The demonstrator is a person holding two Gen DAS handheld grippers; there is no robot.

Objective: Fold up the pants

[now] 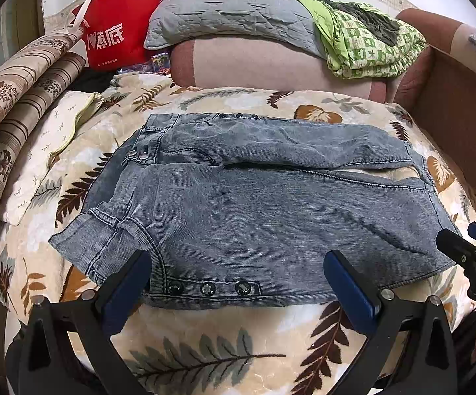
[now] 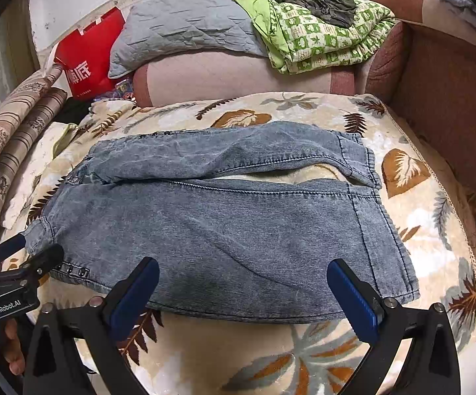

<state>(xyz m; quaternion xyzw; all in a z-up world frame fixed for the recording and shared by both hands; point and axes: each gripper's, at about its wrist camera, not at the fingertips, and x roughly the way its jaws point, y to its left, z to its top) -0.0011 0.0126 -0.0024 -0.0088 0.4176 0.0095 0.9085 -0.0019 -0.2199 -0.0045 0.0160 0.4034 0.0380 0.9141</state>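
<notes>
A: Pants [image 1: 254, 204] flat on leaf blanket [image 1: 205, 355], legs side by side. Both tongs, left [image 1: 242, 291] and right [image 2: 247, 299], apart at pants' near edge

B: Pinch near edge at waist and hem together, lift evenly, lay over far leg

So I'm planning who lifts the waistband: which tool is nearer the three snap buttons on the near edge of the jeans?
Left. The left tool straddles the snap buttons. The right tool sits further along the same near edge, towards the cuffs.
</notes>
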